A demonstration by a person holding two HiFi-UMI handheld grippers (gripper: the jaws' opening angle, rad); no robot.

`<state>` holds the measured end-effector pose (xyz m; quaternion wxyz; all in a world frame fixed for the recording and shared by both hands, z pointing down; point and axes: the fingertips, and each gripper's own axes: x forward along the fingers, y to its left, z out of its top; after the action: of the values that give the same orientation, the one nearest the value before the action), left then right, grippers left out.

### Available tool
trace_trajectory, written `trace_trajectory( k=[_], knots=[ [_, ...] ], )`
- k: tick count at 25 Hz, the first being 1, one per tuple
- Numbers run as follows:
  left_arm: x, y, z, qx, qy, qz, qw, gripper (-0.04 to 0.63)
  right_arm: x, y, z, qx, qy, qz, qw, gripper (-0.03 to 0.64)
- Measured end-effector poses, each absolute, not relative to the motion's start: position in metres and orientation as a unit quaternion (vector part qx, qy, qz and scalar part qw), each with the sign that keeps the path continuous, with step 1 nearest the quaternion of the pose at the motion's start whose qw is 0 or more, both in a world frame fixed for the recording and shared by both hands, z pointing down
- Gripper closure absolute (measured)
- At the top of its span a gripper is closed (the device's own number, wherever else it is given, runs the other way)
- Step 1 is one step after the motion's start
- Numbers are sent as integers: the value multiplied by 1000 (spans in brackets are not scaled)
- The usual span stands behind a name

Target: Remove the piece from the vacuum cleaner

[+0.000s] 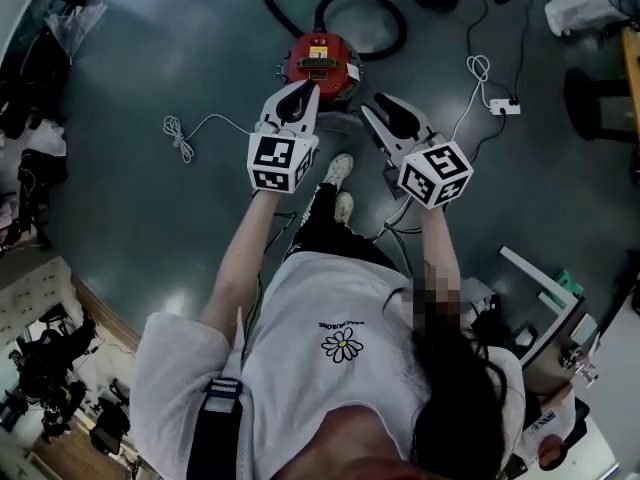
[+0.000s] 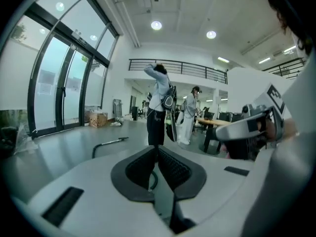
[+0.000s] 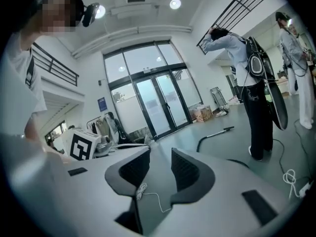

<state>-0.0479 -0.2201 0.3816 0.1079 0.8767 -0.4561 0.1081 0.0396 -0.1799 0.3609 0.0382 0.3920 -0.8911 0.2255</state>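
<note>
Poised just short of the red vacuum cleaner [image 1: 322,63] on the floor [image 1: 180,48]: left hand-held gripper [image 1: 305,89] pinched together, right hand-held gripper [image 1: 380,105] spread wide, empty (open floor all round, white cable [image 1: 180,136] leftward).

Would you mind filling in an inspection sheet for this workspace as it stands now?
Surface: glossy grey-green floor; no table seen.
Job's things: red vacuum cleaner on the floor ahead of the person, black hose looped behind it.
Clutter: dark gear piled at the left edge; a bent tube lying on the floor.
Grippers: left gripper shut, empty; right gripper open, empty; neither touches the vacuum cleaner.
Cables: white cord on the left; power strip with its cord on the right.
Surroundings: glass doors; two people standing.
</note>
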Motion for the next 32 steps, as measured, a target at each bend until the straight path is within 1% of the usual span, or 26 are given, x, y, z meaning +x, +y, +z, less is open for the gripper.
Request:
trace_trajectory(
  k=[2,5,9,12,16,20,24,29,32],
  knots=[
    [-46,-241,416,876,-444,153,107,588,39,-197,385,376,-898,218,71,471],
    [-41,-269,482,875,-415,234,83,588,38,-219,445,347,-903,212,139,471],
    [-35,-301,584,863,-371,341,34,589,39,-231,555,322,-886,183,278,471],
    [-32,-317,663,848,-326,418,19,589,37,-224,649,287,-862,170,382,471],
    [-26,-313,757,820,-248,517,0,589,32,-201,756,224,-828,174,483,471],
    [-24,-309,814,798,-209,565,8,589,33,-194,826,183,-791,136,568,471],
    [-29,-316,833,797,-204,568,34,589,39,-207,864,182,-761,109,613,471],
    [-32,-311,839,792,-183,581,32,589,36,-210,893,170,-744,71,643,471],
    [-30,-309,839,789,-170,589,31,589,36,-214,889,185,-745,60,638,471]
  ],
)
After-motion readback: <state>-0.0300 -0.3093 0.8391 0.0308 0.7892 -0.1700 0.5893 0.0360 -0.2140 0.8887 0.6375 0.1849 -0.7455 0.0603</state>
